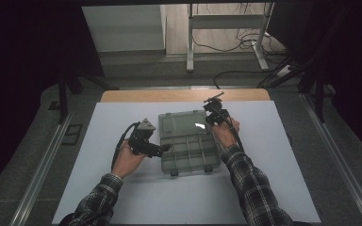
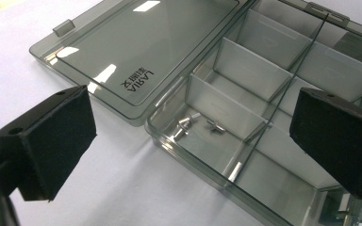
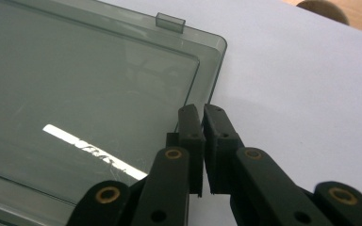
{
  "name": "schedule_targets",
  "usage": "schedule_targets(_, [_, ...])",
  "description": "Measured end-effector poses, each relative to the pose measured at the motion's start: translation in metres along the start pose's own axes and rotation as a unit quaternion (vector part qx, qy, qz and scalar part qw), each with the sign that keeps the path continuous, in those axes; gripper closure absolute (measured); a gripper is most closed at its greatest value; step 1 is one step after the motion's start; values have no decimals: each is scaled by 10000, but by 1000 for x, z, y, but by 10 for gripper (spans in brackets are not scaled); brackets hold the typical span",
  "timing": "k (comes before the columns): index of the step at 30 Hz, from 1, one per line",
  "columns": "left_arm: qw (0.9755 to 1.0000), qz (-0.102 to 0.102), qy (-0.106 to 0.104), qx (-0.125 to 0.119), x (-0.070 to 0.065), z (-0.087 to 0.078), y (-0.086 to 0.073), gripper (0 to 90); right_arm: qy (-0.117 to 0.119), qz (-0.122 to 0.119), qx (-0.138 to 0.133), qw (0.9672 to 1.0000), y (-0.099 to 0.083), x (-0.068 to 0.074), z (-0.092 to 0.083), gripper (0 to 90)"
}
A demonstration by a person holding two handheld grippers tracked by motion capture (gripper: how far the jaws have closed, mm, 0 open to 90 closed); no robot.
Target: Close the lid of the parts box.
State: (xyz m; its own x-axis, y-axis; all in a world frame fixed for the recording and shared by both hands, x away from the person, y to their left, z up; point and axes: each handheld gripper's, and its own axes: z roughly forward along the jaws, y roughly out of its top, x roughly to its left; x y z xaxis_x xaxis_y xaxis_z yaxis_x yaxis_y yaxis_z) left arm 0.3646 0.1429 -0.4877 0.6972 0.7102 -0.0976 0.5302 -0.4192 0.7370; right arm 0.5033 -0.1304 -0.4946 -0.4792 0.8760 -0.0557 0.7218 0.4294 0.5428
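Am closing right gripper (image 3: 202,117) jaws on edge of smoky clear plastic organiser box's (image 1: 188,155) opened lid (image 3: 75,84), frame centre. Left gripper (image 2: 188,136) gaping around box's base corner, steadying. Next: swinging lid shut.

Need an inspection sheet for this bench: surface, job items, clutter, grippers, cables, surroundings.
Surface: white sheet on a wooden table.
Job's things: clear grey organizer box, open, its lid lying flat on the sheet; small metal parts in one compartment.
Clutter: nothing seen.
Grippers: left gripper open, jaws astride the box's near edge, touching nothing; right gripper shut at the lid's edge; whether it pinches the lid cannot be told.
Cables: one trails from each gripper; loose cables on the floor beyond the table.
Surroundings: metal frame legs, dark either side.
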Motion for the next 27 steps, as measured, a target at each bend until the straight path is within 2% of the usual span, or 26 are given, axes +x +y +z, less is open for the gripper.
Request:
schedule_targets(5, [10000, 0, -4, 19, 0, 1, 0, 14, 250, 239, -4, 9994, 4, -7, 5, 820])
schedule_targets(9, [10000, -23, -9, 19, 2, 0, -1, 14, 108, 246, -2, 9996, 9, -7, 12, 772])
schedule_targets(12, [10000, -43, -4, 2, 3, -1, -1, 14, 100, 225, 14, 9997, 13, -7, 16, 826])
schedule_targets(15, [10000, -49, -9, 12, 3, -1, -1, 14, -16, 146, 136, 9998, 19, -5, 18, 849])
schedule_targets(19, [10000, -43, 10, 24, 4, -1, -1, 14, -11, 227, 231, 9995, 22, -3, 18, 872])
schedule_targets(22, [10000, -64, 27, 16, 6, -3, -2, 14, 112, 323, 142, 9993, 23, -1, 19, 891])
schedule_targets(27, [9997, -235, 58, 19, 13, -5, -5, 14, -20, 61, -134, 9999, 25, 7, 12, 894])
